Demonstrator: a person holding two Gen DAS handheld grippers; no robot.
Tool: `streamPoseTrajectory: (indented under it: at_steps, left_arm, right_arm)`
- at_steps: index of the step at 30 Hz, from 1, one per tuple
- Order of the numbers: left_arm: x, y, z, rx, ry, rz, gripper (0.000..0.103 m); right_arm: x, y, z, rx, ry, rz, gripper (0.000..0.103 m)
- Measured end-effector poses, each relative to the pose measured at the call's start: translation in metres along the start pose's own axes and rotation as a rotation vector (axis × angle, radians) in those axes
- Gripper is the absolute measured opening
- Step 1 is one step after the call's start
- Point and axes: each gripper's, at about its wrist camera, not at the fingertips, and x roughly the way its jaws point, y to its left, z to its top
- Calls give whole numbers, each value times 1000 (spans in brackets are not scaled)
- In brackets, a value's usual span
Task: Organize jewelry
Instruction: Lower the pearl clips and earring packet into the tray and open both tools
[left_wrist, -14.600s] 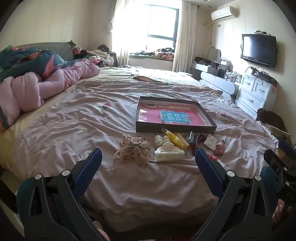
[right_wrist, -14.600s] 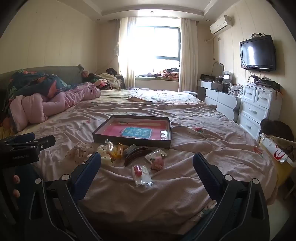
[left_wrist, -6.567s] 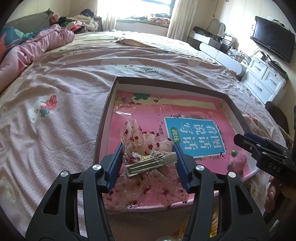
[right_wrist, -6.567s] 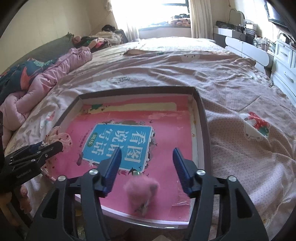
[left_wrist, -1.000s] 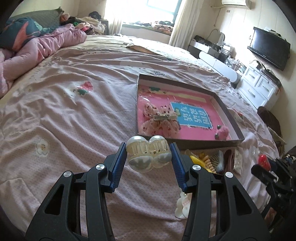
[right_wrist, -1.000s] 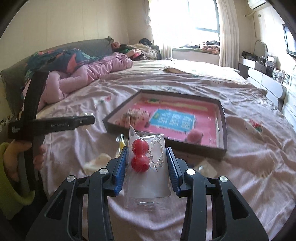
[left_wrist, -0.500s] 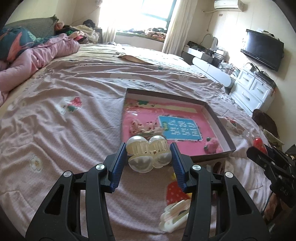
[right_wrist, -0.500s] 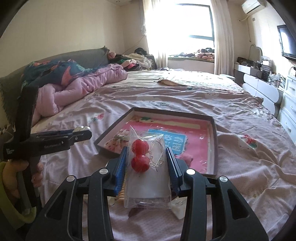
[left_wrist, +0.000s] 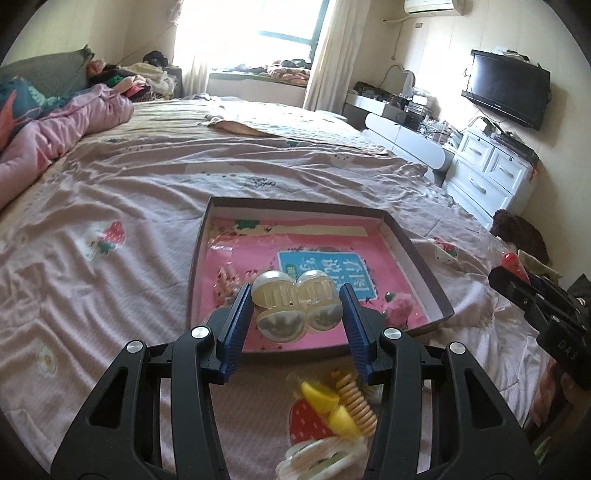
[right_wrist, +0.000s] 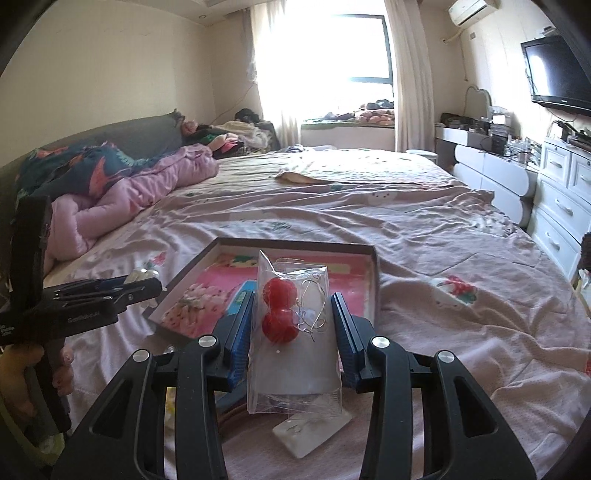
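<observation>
My left gripper (left_wrist: 295, 310) is shut on a pearly double-dome hair claw clip (left_wrist: 295, 306), held in the air just before the near edge of the dark shallow box (left_wrist: 417, 254) with the pink lining. Inside the box lie a floral bow clip (left_wrist: 227, 280), partly hidden by the gripper, and a pink fuzzy piece (left_wrist: 399, 306). My right gripper (right_wrist: 293, 325) is shut on a clear bag of red ball earrings (right_wrist: 286, 325), raised in front of the same box (right_wrist: 375, 280). The left gripper shows at the left edge (right_wrist: 107, 291) of the right wrist view.
On the pink bedspread before the box lie a yellow clip (left_wrist: 325, 398), an orange spiral clip (left_wrist: 356, 402), a white claw clip (left_wrist: 321, 458) and a small white card (right_wrist: 314, 432). A pink duvet (right_wrist: 129, 199) is heaped at far left. White drawers (left_wrist: 491, 173) stand right of the bed.
Both grippers have lifted and moved toward the box with their loads still held. The box now sits closer and more centred in both views.
</observation>
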Motion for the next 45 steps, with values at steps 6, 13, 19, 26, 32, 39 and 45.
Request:
streamPoseTrajectory:
  at_steps: [6,13,19,26,32,39,45]
  left_arm:
    - [12,-11,5,40,8,-1,39]
    - [31,-17,13,69,21,5,39]
    - [55,-18,21,90,50,7,39]
    - [85,-15,19,94,125,-17,39]
    - [100,-14,16,105,174,-22,39]
    - [109,-7,12,86,206,-18,39]
    - [113,-3,10,84,220,-8,39]
  right_arm:
    - [4,-15,7,23,-14,-31,39]
    - [16,-28,15,38,-23,-60,39]
    - [30,-34,19,43,-14,-76,39]
    - [61,-41,22,48,40,-80,39]
    - [93,-39,21,46,106,-67,39]
    - [126,-38,17,57,186,-46,39]
    - [149,-36,12,50,244,-32,39]
